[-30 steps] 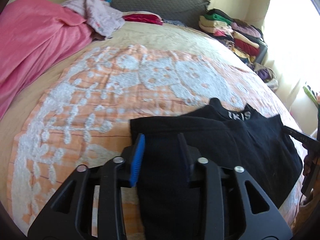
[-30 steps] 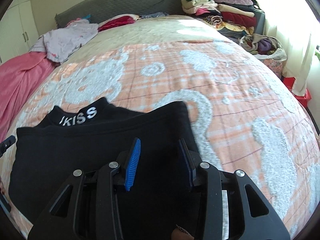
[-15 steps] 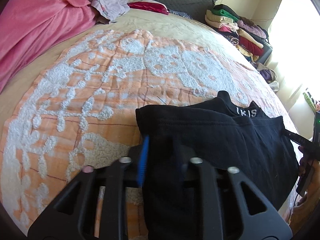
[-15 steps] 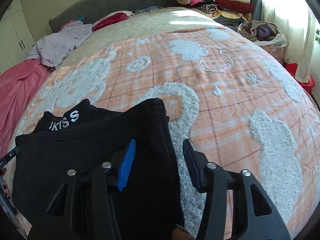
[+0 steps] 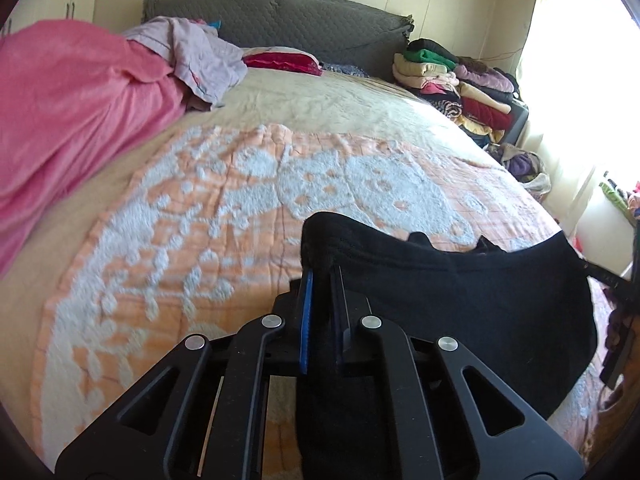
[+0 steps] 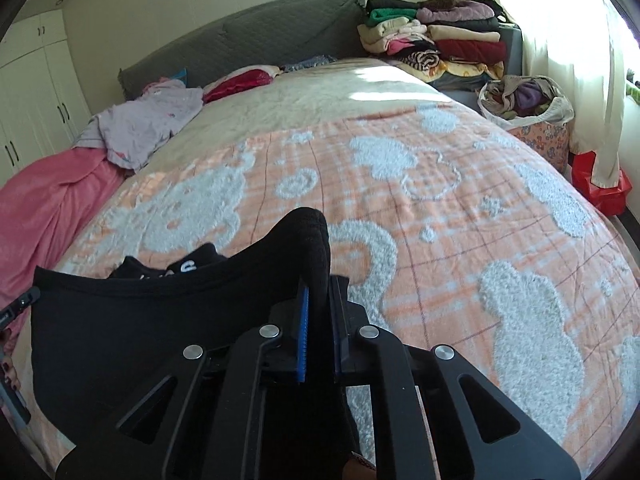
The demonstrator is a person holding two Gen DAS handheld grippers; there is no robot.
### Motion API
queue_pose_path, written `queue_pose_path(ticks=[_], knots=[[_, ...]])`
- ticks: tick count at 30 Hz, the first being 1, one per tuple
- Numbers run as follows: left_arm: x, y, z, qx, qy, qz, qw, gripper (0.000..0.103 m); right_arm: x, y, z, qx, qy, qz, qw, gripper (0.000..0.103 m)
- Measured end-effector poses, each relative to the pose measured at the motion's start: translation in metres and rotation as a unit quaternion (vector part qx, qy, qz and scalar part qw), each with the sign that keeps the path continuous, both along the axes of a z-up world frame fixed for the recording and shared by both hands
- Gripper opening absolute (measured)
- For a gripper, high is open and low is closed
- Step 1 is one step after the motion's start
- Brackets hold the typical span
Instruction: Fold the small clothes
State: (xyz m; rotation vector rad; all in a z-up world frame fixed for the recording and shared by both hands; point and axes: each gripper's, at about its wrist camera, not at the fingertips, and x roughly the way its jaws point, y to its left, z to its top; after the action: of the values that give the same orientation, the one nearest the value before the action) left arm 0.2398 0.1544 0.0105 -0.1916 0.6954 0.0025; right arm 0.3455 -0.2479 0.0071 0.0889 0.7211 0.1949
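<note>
A small black garment point(image 5: 460, 292) with white lettering on its waistband hangs between my two grippers above the orange and white bedspread point(image 5: 240, 200). My left gripper point(image 5: 322, 280) is shut on the garment's left corner, which sticks up past the blue pads. My right gripper point(image 6: 318, 292) is shut on the garment's right corner point(image 6: 308, 232). In the right wrist view the black cloth point(image 6: 140, 320) sags to the left, with part of the lettering point(image 6: 186, 267) showing behind its upper edge.
A pink blanket point(image 5: 68, 120) and a lilac garment point(image 5: 200, 56) lie at the bed's left and head. A grey headboard point(image 5: 280, 16) stands behind. A stack of folded clothes point(image 6: 436, 40) and a bag of clothes point(image 6: 524, 100) are at the right, by the curtained window.
Both grippers have closed on the garment's corners and lifted it off the bedspread. The cloth that lay flat now hangs between them.
</note>
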Motion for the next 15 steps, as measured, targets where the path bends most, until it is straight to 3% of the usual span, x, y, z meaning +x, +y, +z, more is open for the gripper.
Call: queue_pose_path(ticks=[15], knots=[[0.025, -0.003, -0.042, 0.033, 0.058, 0.009, 0.9977, 0.001, 0.019, 0.003, -0.045, -0.034, 0.063, -0.031, 0.997, 0.008]])
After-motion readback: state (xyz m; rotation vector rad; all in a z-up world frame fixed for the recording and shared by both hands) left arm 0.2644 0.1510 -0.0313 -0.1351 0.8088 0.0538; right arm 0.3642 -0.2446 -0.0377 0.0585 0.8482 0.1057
